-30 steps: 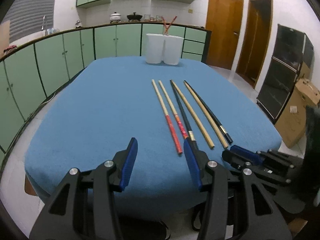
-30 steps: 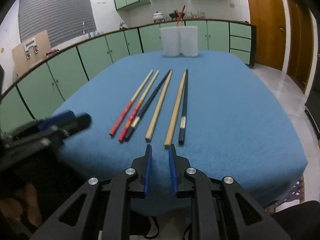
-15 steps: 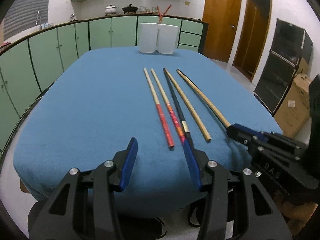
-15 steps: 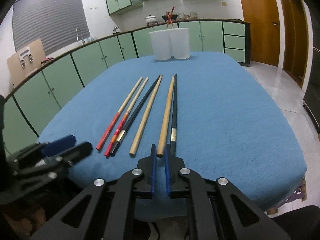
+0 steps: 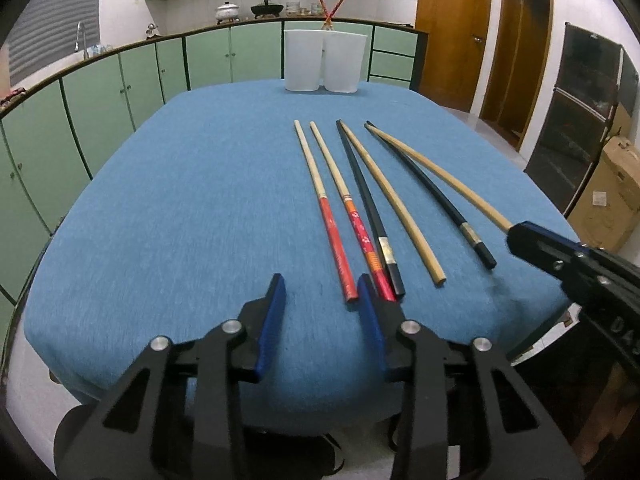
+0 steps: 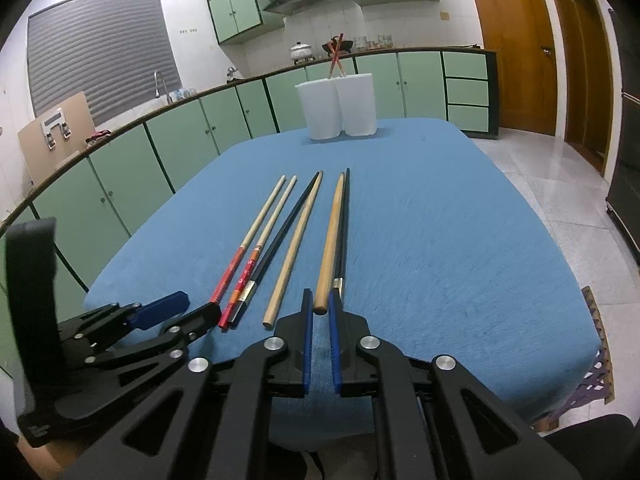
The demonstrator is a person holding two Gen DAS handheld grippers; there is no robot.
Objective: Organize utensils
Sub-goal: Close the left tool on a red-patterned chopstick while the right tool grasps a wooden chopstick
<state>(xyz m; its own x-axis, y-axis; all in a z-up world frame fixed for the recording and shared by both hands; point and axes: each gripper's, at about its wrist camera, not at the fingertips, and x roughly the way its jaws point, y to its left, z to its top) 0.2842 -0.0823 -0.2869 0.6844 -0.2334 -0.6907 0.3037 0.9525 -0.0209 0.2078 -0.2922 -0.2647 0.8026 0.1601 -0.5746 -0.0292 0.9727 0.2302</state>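
Several chopsticks lie side by side on the blue table (image 5: 180, 200): two red-handled (image 5: 334, 236), two black (image 5: 374, 216) and two plain wooden ones (image 5: 396, 204). My left gripper (image 5: 320, 292) is open, its right finger at the near ends of the red-handled pair. My right gripper (image 6: 319, 300) is nearly shut, with the near end of a wooden chopstick (image 6: 330, 240) between its fingertips, next to a black chopstick (image 6: 342, 232). Two white cups (image 6: 338, 106) stand at the far end; the right one (image 5: 340, 62) holds two red chopsticks.
Green kitchen cabinets (image 5: 100, 92) run along the left and back. Wooden doors (image 5: 452, 32) and a dark appliance (image 5: 580, 112) stand to the right, with a cardboard box (image 5: 608, 196) on the floor. The table's near edge lies just below both grippers.
Both grippers have moved forward to the chopsticks' near ends. My right gripper's fingertips now flank the end of the right wooden chopstick. The left gripper stays open.
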